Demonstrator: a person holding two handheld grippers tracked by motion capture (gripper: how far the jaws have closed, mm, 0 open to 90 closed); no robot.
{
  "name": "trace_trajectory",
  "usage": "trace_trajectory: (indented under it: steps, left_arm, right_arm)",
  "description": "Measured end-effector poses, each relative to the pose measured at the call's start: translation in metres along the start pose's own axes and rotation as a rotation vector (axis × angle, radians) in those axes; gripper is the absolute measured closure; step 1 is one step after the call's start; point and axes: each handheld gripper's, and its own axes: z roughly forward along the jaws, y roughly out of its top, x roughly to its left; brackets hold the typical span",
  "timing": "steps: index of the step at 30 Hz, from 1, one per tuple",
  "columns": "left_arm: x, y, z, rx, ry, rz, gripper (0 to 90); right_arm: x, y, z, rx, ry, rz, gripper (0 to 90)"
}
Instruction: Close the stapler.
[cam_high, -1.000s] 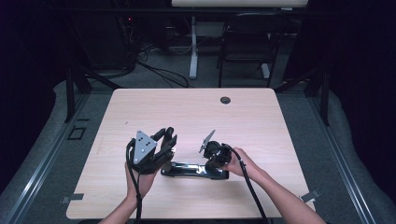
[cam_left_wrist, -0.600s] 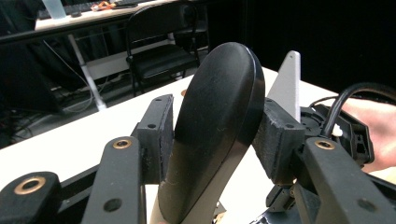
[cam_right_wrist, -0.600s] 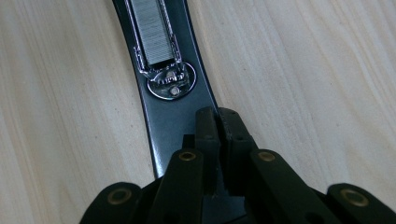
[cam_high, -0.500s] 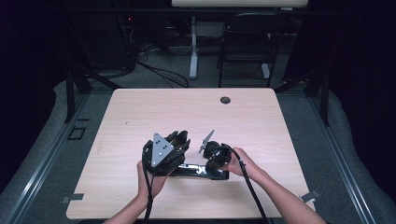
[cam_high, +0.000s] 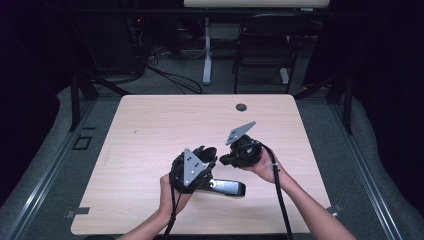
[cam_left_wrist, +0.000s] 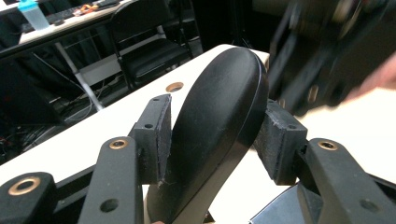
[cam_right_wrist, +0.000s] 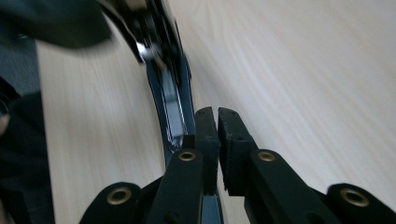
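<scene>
— Both hands have shifted: the left claw (cam_left_wrist: 215, 121) has slid across onto the black stapler (cam_high: 227, 187), and the right claw (cam_right_wrist: 217, 116) has lifted off it, back toward the round hole (cam_high: 241, 107) in the counter (cam_high: 150, 130).

— Where's the stapler itself?

— Well on the near side of that hole, one end raised in the left claw, which is clamped across its rounded top. The right claw is pressed together on nothing.

— How will it handle?

— Stiff and fairly heavy, I'd guess, with a glossy, curved shell that could slip. Gripping its flatter sides looks safer. It may also hinge open.

— Anything unclear?

— From above, the left claw covers most of it. Motion blur smears its far end and the right hand, so I can't confirm it's a stapler.
</scene>
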Motion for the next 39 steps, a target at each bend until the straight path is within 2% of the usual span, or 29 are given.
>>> trace_trajectory:
  steps: [3,5,11,14,16,17,20,24,27,29,30,35,37,38,39]
  left_arm:
    - [-0.006,-0.001,0.003,0.014,-0.015,0.022,49.4]
    - [-0.01,-0.001,0.006,0.023,-0.027,0.035,48.6]
    - [-0.016,-0.002,0.01,0.039,-0.049,0.059,47.2]
    - [-0.015,-0.002,0.01,0.048,-0.08,0.051,46.1]
    - [-0.015,-0.002,0.011,0.05,-0.085,0.044,44.4]
    - [-0.011,-0.002,0.012,0.061,-0.122,0.012,42.5]
    - [-0.006,-0.004,0.014,0.081,-0.17,-0.013,37.8]
    - [-0.004,-0.004,0.014,0.084,-0.194,-0.014,32.5]
    - [0.001,-0.004,0.009,0.09,-0.234,-0.013,29.0]
    - [0.002,-0.004,0.008,0.091,-0.237,-0.016,25.6]
    - [0.007,-0.006,0.004,0.091,-0.248,-0.017,24.7]
    - [0.024,-0.011,-0.004,0.109,-0.251,-0.033,18.2]
    - [0.034,-0.015,-0.007,0.125,-0.256,-0.056,16.2]
    - [0.034,-0.015,-0.007,0.125,-0.256,-0.056,15.7]
    - [0.043,-0.018,-0.009,0.139,-0.242,-0.071,15.7]
  right_arm:
    - [0.003,0.001,-0.014,-0.079,0.002,-0.005,87.8]
    - [0.005,0.001,-0.021,-0.11,0.009,-0.002,87.9]
    - [0.011,-0.004,-0.027,-0.11,0.026,0.0,88.2]
    - [0.012,-0.006,-0.028,-0.1,0.031,0.004,88.2]
    - [0.011,-0.007,-0.027,-0.103,0.039,0.011,88.2]
    - [0.011,-0.008,-0.027,-0.102,0.039,0.015,88.2]
    - [0.01,-0.011,-0.027,-0.101,0.051,0.024,86.5]
    - [0.01,-0.015,-0.026,-0.088,0.041,0.031,86.7]
    - [0.01,-0.019,-0.026,-0.087,0.042,0.043,87.0]
    - [0.009,-0.021,-0.026,-0.084,0.041,0.049,87.1]
    - [0.009,-0.022,-0.025,-0.085,0.041,0.052,87.1]
    - [0.007,-0.023,-0.025,-0.096,0.031,0.062,87.8]
    - [0.006,-0.024,-0.024,-0.099,0.029,0.069,88.0]
    - [0.006,-0.024,-0.024,-0.099,0.029,0.069,88.0]
    - [0.004,-0.024,-0.024,-0.098,0.024,0.073,88.2]
